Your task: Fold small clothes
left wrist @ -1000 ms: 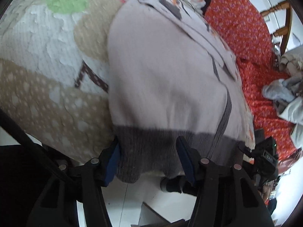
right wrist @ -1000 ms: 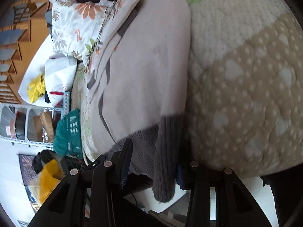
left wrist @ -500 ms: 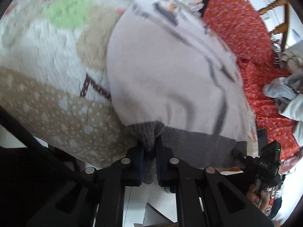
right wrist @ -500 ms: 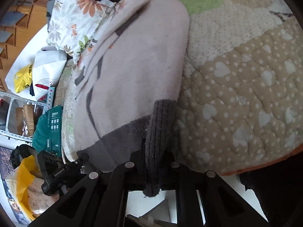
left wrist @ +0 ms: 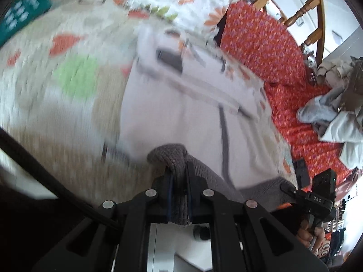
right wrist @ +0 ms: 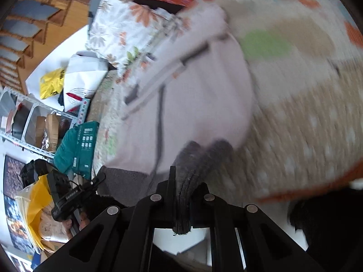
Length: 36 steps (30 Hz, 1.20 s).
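Pale sweater (left wrist: 181,113) flat on quilt (left wrist: 56,104), sleeves look tucked in already. Left gripper (left wrist: 179,195) and right gripper (right wrist: 181,195) both clamped on grey hem (left wrist: 169,156) corners. Bottom-up fold not laid yet, so roughly halfway I guess.

The right gripper (right wrist: 180,195) is clamped on the grey ribbed hem (right wrist: 192,165) of a pale pink sweater (right wrist: 192,104), which lies on a patterned quilt (right wrist: 306,117), blurred here. The left gripper (right wrist: 74,195) appears to hold the hem's far corner. A floral pillow (right wrist: 122,22) lies beyond.
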### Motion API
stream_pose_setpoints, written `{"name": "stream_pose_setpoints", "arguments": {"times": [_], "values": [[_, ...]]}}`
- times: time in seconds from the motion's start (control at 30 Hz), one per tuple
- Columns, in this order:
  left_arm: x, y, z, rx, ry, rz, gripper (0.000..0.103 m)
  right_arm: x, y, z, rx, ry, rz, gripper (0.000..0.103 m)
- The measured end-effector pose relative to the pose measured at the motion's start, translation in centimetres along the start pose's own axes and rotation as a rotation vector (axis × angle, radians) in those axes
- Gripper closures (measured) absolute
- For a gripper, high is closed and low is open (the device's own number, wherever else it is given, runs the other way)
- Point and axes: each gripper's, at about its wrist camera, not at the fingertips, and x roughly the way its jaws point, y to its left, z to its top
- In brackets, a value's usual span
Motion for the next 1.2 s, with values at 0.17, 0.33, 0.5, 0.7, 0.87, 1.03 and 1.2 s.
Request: {"name": "stream_pose_setpoints", "arguments": {"times": [0.17, 0.33, 0.5, 0.7, 0.87, 1.03, 1.2], "values": [[2.3, -1.8, 8.5, 0.032, -0.074, 0.037, 0.094, 0.3, 3.2, 7.3, -0.09, -0.069, -0.031, 0.095], [8.0, -1.7, 16.7, 0.017, -0.079, 0.086, 0.094, 4.0, 3.7, 16.1, -0.081, -0.109, -0.06, 0.095], [13.3, -1.2, 21.2, 0.013, -0.069, 0.128, 0.094, 9.4, 2.9, 22.3, -0.062, -0.099, -0.095, 0.095], [17.5, 1.3, 24.4, -0.094, -0.028, 0.094, 0.092, 13.8, -0.3, 27.4, 0.013, -0.08, -0.052, 0.091], [16.6, 3.1, 26.4, -0.184, -0.125, 0.072, 0.055, 14.1, -2.4, 30.4, 0.066, -0.12, -0.013, 0.075], [15.5, 3.5, 26.7, -0.195, -0.149, 0.101, 0.048, 14.2, -2.8, 31.0, 0.048, -0.128, -0.071, 0.067], [14.9, 1.1, 25.4, -0.062, -0.154, 0.176, 0.048, 11.7, -1.6, 31.3, -0.01, -0.228, -0.141, 0.052]]}}
